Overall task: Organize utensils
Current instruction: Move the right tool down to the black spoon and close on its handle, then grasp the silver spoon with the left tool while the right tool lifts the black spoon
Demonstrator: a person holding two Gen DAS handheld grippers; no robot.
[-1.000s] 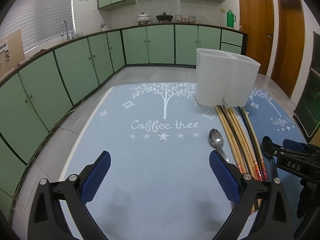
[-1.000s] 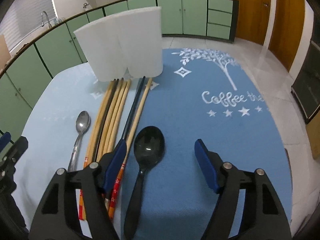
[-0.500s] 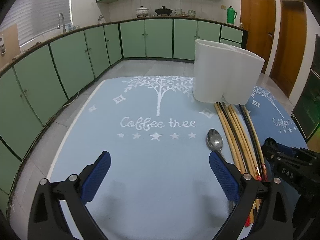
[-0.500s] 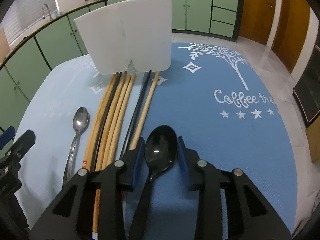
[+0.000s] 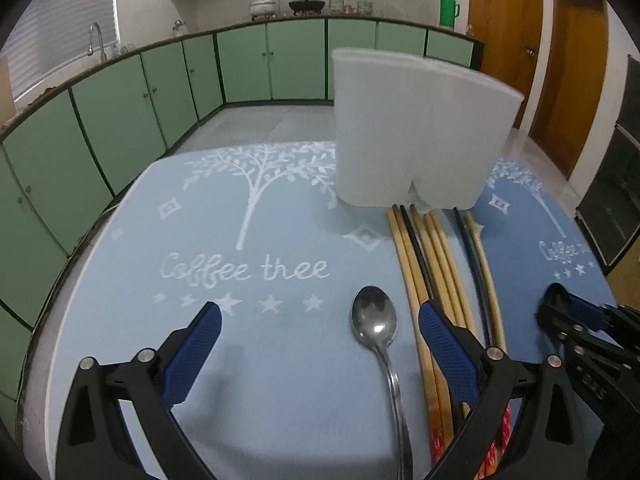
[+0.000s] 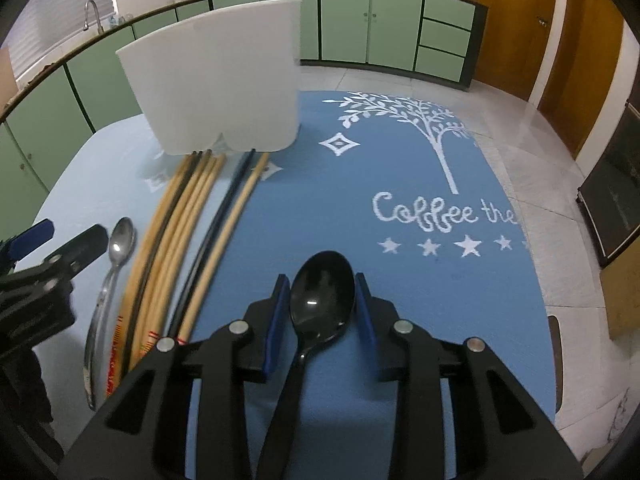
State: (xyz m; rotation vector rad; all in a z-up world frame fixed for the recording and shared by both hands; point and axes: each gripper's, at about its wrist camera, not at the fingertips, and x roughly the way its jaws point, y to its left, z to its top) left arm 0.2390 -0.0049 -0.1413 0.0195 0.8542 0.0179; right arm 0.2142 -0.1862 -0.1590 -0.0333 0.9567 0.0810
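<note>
On the light blue fabric table mat (image 5: 280, 360) the words "Coffee tree" are woven in white script beneath a white tree motif, above a row of white stars. On the darker blue fabric mat (image 6: 400, 280) the same script is cut off at the frame's edge, so only "Coffee the" can be read.

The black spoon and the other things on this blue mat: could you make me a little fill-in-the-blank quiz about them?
1. The right hand-held gripper is shut on the ____ spoon.
2. The left hand-held gripper is ____, holding nothing.
3. The metal spoon lies on the mat, to the ____ of the chopsticks in both views.
4. The chopstick tips point toward the ____ holder.

Missing words: black; open; left; white
</note>
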